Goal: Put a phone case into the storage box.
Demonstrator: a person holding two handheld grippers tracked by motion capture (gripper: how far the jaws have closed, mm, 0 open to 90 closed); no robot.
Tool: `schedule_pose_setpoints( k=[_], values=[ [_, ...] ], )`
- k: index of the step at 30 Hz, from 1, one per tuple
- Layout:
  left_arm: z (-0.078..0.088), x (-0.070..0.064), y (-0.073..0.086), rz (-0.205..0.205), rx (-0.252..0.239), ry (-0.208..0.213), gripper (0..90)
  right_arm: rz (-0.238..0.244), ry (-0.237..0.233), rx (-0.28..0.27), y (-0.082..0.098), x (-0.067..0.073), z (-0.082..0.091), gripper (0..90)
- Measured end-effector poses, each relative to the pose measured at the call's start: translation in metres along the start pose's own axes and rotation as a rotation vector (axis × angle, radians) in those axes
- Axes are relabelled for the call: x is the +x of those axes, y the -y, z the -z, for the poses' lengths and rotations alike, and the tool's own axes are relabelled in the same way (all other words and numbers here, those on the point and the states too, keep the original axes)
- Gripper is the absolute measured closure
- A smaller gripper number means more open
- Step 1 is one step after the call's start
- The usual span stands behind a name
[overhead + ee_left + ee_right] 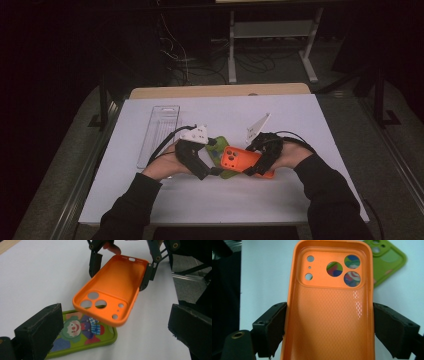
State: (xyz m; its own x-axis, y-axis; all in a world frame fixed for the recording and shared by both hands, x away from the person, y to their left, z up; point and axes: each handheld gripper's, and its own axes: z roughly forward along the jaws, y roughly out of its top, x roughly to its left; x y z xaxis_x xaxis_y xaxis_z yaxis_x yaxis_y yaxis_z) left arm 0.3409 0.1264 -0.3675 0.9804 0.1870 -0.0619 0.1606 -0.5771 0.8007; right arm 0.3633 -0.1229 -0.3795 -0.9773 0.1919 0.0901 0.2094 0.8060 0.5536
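Phone case (239, 159) held across its sides in right gripper (256, 161), raised over a second case (218, 146) lying flat on table (300, 120); camera end partly overlaps it. Left gripper (206, 172) just left of both, nothing between its jaws. Clear tray (159, 131) farther left, toward table's back

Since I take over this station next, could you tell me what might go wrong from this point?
The right gripper pinches only the long edges of the soft orange case, so it could flex and slip out. Held above the green clown case, it might drop onto it. The left gripper, open close by, could bump either case.
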Motion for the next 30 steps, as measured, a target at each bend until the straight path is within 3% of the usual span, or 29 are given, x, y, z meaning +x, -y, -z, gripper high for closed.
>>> schedule_pose_setpoints(
  k=[5,9,11,13,16,18,23,26,30],
  values=[
    [-0.002,-0.002,-0.001,-0.019,0.012,0.014,0.0,0.030,-0.028,0.020,-0.005,0.006,-0.007,14.7],
    [-0.004,-0.004,-0.001,-0.007,0.009,0.029,0.0,0.043,-0.039,0.031,-0.008,0.009,-0.009,14.7],
    [-0.005,-0.004,-0.001,-0.039,0.026,0.039,0.0,0.062,-0.049,0.034,-0.012,0.013,-0.009,14.7],
    [-0.007,-0.006,-0.001,-0.029,0.028,0.046,0.0,0.076,-0.052,0.038,-0.014,0.015,-0.010,14.7],
    [-0.009,-0.007,-0.001,-0.056,0.054,0.057,0.0,0.092,-0.060,0.044,-0.018,0.020,-0.010,14.7],
    [-0.010,-0.009,0.000,-0.045,0.068,0.065,0.0,0.100,-0.067,0.043,-0.021,0.023,-0.011,14.7],
    [-0.014,-0.009,0.001,-0.080,0.097,0.073,0.0,0.126,-0.081,0.048,-0.025,0.028,-0.011,14.7],
    [-0.016,-0.012,0.002,-0.063,0.108,0.089,0.0,0.138,-0.082,0.048,-0.028,0.032,-0.011,14.7],
    [-0.020,-0.015,0.002,-0.082,0.122,0.108,0.0,0.155,-0.091,0.043,-0.031,0.035,-0.010,14.7]
  ],
)
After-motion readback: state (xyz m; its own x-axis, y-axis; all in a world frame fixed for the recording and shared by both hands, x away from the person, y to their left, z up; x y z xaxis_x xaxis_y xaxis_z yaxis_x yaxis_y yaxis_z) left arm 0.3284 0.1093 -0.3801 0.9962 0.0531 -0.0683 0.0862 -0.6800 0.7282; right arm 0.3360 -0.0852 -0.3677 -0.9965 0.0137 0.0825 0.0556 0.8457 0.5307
